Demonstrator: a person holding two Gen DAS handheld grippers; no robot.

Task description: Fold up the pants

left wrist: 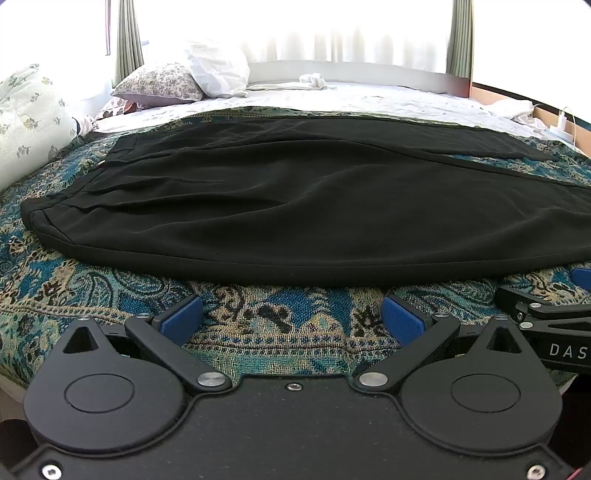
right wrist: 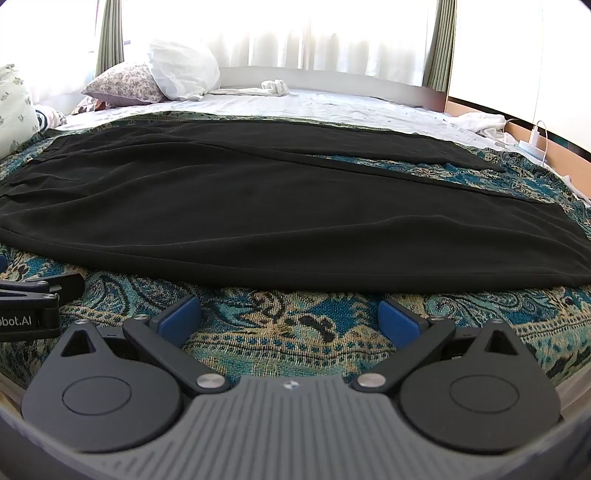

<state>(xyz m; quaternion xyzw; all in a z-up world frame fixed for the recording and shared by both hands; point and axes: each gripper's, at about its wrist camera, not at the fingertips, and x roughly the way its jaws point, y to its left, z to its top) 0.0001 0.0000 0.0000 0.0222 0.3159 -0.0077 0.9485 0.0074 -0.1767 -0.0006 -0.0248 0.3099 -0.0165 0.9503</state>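
The black pants (left wrist: 303, 206) lay spread flat across a teal paisley blanket (left wrist: 258, 325) on the bed, waistband toward the left and the two legs running off to the right, with a narrow wedge of blanket showing between the legs. Their near edge curved just ahead of both grippers. The left gripper (left wrist: 292, 317) hovered low over the blanket short of that edge, its blue-padded fingers (left wrist: 181, 317) spread wide and holding nothing. The right gripper (right wrist: 290, 317) sat just beside it in the same posture, its pads (right wrist: 399, 321) wide apart and bare, blanket pattern visible between them. Each gripper showed at the edge of the other's view: the right one at the right rim of the left wrist view (left wrist: 546, 314), the left one at the left rim of the right wrist view (right wrist: 37, 302). Nothing lay between the grippers and the fabric edge. Beyond the pants, a white sheet (left wrist: 369, 98) covered the far part of the bed. A floral pillow (left wrist: 159, 83) and a white pillow (left wrist: 218, 68) were stacked at the far left, and a pale flowered cushion (left wrist: 29, 114) stood near the waistband end. A small bundle of white cloth (left wrist: 312, 79) rested near the far edge, more crumpled white fabric (right wrist: 480, 123) lay at the far right, and a white charger with cable (right wrist: 537, 136) stood beside the wooden frame. Bright curtains (left wrist: 351, 29) filled the background.
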